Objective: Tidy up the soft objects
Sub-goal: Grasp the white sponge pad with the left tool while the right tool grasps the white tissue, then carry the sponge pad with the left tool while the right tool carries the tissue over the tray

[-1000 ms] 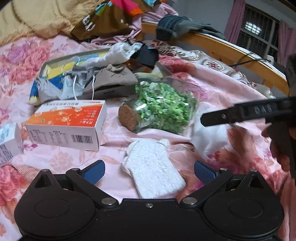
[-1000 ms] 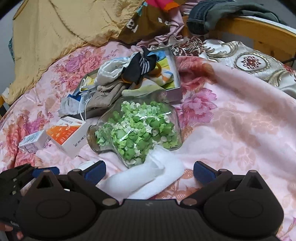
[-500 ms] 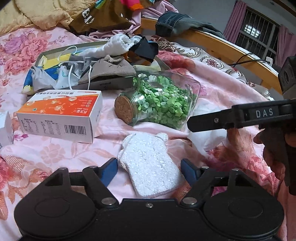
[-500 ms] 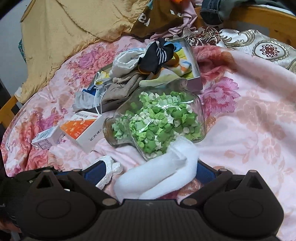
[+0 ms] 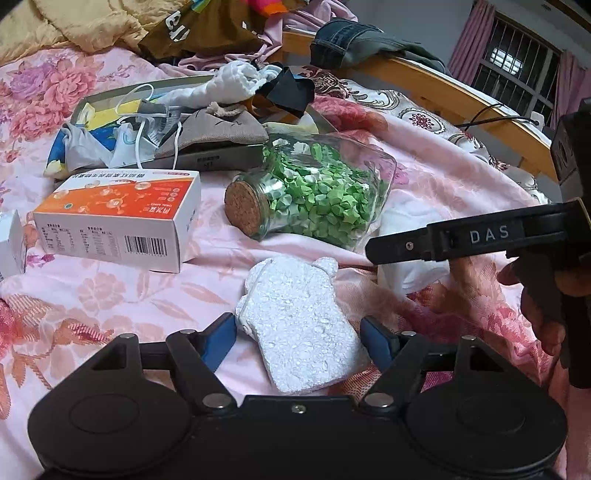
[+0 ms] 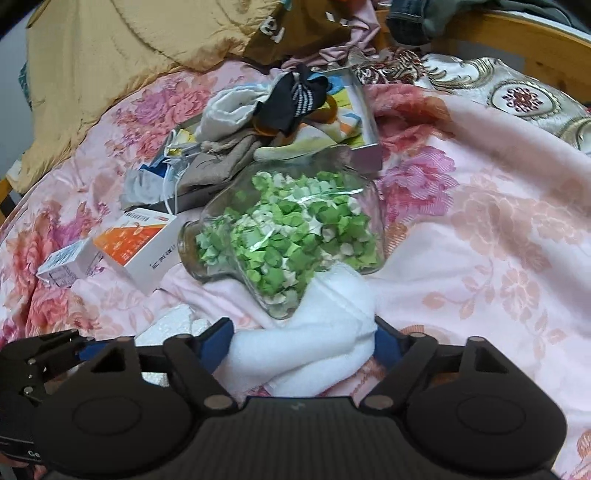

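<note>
The sponge [image 5: 301, 325] is clamped by the left gripper [image 5: 299, 334]; the right gripper [image 6: 303, 341] is closing around the towel [image 6: 314, 332], best squeezed gently and lifted straight.

We read "DAS" in pale capitals on the finger of the other hand-held gripper [image 5: 480, 236] — nothing clearer anywhere. The orange box [image 5: 118, 218] carries Chinese print and a barcode, too small for us to make out. On the brown cloth [image 5: 207, 26] stand large pale letters — cut off, unreadable.
</note>
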The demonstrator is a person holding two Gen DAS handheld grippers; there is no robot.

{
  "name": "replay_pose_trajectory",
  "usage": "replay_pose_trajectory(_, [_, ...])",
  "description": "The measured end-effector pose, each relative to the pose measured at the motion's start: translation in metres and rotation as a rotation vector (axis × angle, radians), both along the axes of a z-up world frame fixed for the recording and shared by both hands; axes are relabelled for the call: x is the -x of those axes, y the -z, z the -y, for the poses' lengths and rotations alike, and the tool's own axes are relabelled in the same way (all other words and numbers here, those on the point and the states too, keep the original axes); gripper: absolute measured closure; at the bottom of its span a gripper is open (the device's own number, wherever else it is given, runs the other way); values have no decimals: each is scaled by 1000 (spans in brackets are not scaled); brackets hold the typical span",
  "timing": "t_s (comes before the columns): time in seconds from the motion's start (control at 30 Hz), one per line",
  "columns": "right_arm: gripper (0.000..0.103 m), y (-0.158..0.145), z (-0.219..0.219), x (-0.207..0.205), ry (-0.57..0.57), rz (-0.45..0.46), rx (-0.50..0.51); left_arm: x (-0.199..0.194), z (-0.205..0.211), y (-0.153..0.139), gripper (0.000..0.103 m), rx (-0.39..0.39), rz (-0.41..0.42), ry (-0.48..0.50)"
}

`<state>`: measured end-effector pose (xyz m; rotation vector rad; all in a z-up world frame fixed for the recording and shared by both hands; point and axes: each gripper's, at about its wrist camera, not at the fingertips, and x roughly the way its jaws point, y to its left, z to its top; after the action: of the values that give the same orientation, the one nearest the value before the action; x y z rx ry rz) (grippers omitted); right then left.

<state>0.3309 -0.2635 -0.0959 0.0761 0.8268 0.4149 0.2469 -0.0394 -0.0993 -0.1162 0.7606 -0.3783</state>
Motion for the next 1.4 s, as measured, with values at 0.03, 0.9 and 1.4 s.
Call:
replay_pose_trajectory(0.03, [21, 0, 0, 0, -7, -5, -13, 0, 0, 0, 28, 1, -1, -2])
replay_pose_trajectory(0.9, [87, -18, -37, 41, -207, 242, 119, 16, -8, -9, 29, 10, 41, -94])
replay_pose_trajectory(1.4, [88, -39, -38, 65, -247, 404, 80, 44, -19, -37, 29, 87, 197, -171])
